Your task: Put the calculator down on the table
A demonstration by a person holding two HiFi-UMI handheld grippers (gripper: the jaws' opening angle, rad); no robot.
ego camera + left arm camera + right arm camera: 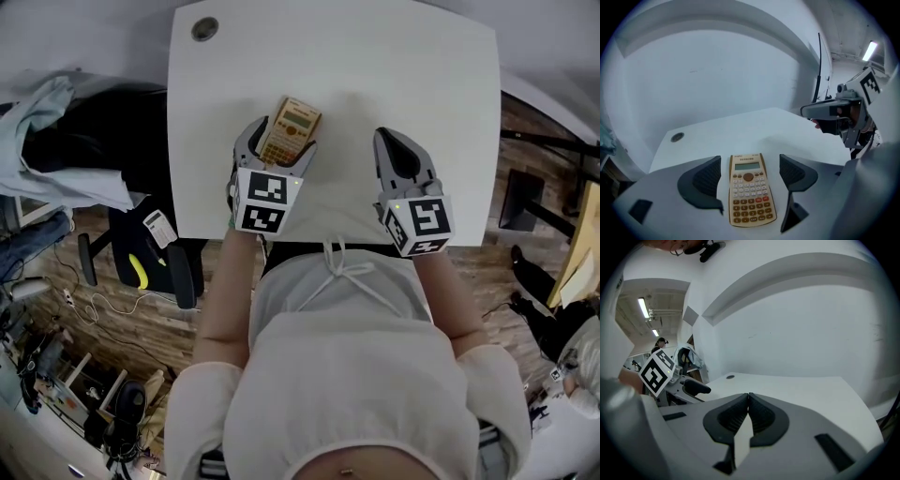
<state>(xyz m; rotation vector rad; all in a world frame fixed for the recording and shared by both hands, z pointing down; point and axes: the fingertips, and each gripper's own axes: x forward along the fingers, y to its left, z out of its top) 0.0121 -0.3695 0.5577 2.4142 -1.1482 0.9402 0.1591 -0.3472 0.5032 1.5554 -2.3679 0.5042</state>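
Lying flat on the white worktop [412, 75], keys up, is the tan calculator [750, 196]; its display end is pointing away from the person. It is sitting between the jaws of the left gripper [751, 172], which are standing spread, with a strip of bare worktop showing on each side of the case. Neither jaw is touching it.

Head view: the calculator [290, 130] is resting in the left-hand half of the worktop, angled slightly, its near end tucked between the left gripper's [279, 148] jaws. The marker cube is riding behind them, toward the person.

The right gripper [395, 155] is hovering off to the side, near but apart from the left one, over bare worktop. Its own view is showing the jaws pressed together, ribbed pads meeting along one line, nothing between them [748, 401].

A round grey grommet [204, 29] is sitting in the far left corner of the worktop, well apart from the calculator.

The person, in a white top, is standing at the near edge. A black chair [141, 253] and a heap of pale blue cloth [56, 141] are lying left of the worktop, over a wood-plank floor [122, 319].
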